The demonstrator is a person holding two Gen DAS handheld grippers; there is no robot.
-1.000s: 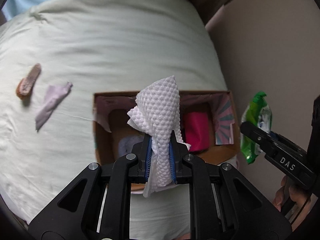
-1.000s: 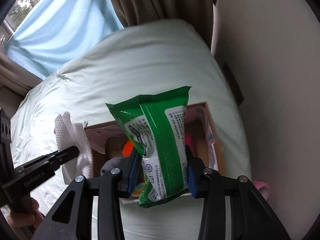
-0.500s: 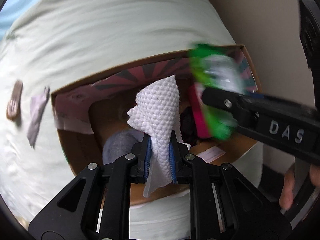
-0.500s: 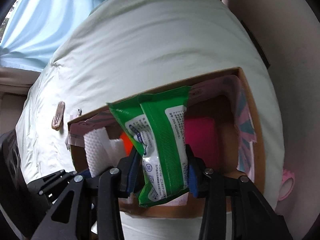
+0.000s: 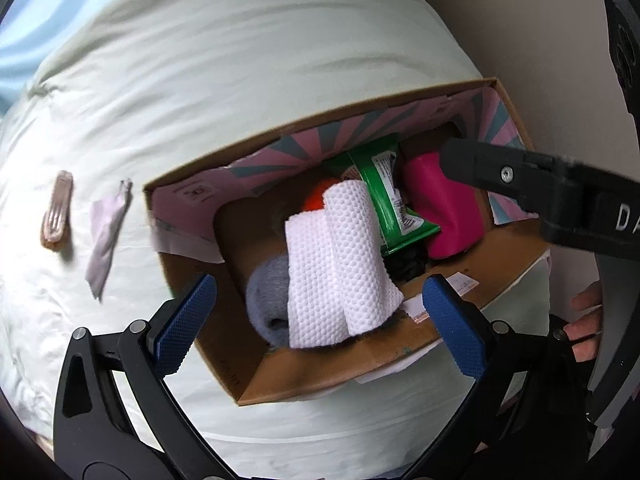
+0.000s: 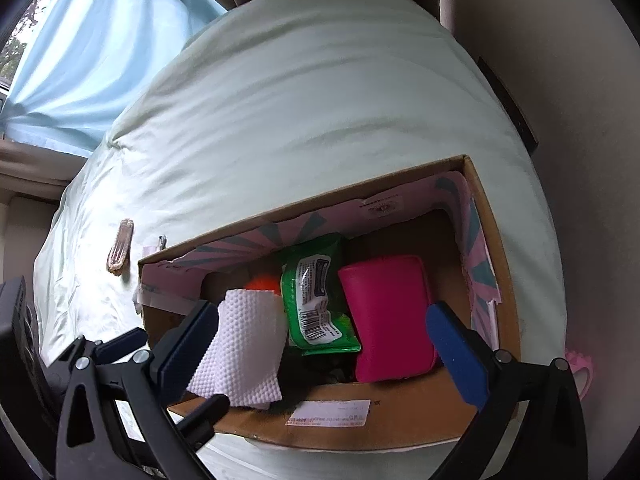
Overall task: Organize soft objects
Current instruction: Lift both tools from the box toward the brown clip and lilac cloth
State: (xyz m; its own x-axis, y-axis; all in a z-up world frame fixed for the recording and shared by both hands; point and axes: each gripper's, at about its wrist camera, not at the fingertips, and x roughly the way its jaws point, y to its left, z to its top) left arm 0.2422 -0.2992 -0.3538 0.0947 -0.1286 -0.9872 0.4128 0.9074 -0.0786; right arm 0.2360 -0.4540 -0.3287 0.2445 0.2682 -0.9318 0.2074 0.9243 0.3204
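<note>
Blue-padded and spread wide, the left gripper (image 5: 320, 320) hung over the cardboard box (image 5: 304, 376) with nothing between its jaws, which had just been opening; the right gripper (image 6: 332, 344) stood released as well, its jaws just opened and empty. Directly beyond the left pads lay the white dimpled cloth (image 5: 340, 264), loosely rolled inside the box and resting on a grey knitted item (image 5: 266, 292) at its 8 o'clock. Touching the cloth at its 2 o'clock was the green wipes packet (image 6: 316, 304), lying tilted in the middle of the box, with a magenta pouch (image 6: 392, 316) just beside it at 3 o'clock and something orange (image 5: 316, 200) peeking out behind the cloth. A hand (image 5: 588, 328) showed at the right edge of the left view. Farther off on the pale green bedding (image 6: 300, 100), at about 9 o'clock from the box, lay a lilac scrap (image 5: 106, 236) and, near it, a tan ribbed piece (image 5: 58, 216). Beyond the bed hung a light blue curtain (image 6: 92, 48).
</note>
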